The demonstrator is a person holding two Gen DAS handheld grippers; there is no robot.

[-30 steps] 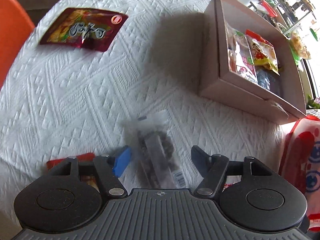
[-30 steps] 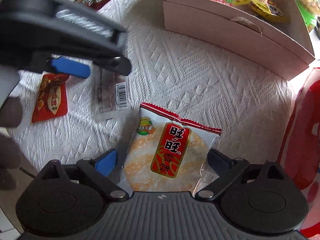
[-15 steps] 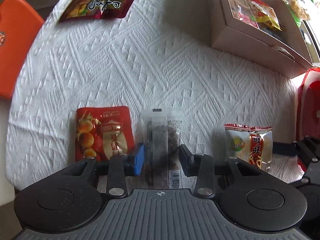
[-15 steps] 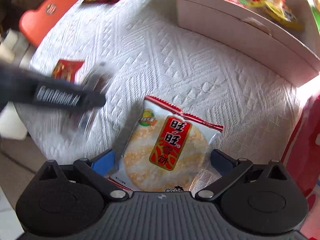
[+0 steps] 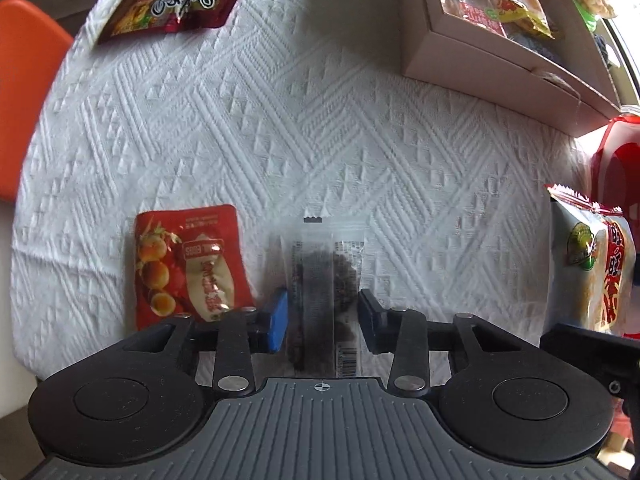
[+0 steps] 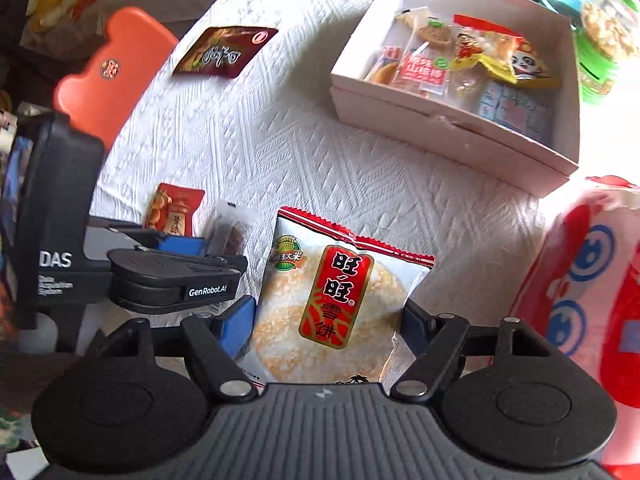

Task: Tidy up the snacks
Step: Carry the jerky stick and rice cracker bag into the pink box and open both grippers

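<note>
Grippers both clamped | our left gripper (image 5: 322,316) pinches the clear snack packet (image 5: 325,280) (dark pieces inside) above the tablecloth (image 5: 280,128) | our right gripper (image 6: 328,324) grips the rice cracker packet (image 6: 332,300) | box (image 6: 452,136) well apart.

My left gripper (image 6: 192,248) hides the clear packet's (image 6: 234,232) near end in right-wrist view. Rice cracker pack (image 5: 596,264) cut off by frame edge. Box (image 5: 480,56) snacks' print too small to read.

The right tool (image 6: 326,326) grips a rice cracker packet (image 6: 336,300); beyond, an open box (image 6: 452,128) of snacks sits on the bench (image 6: 280,140).
</note>
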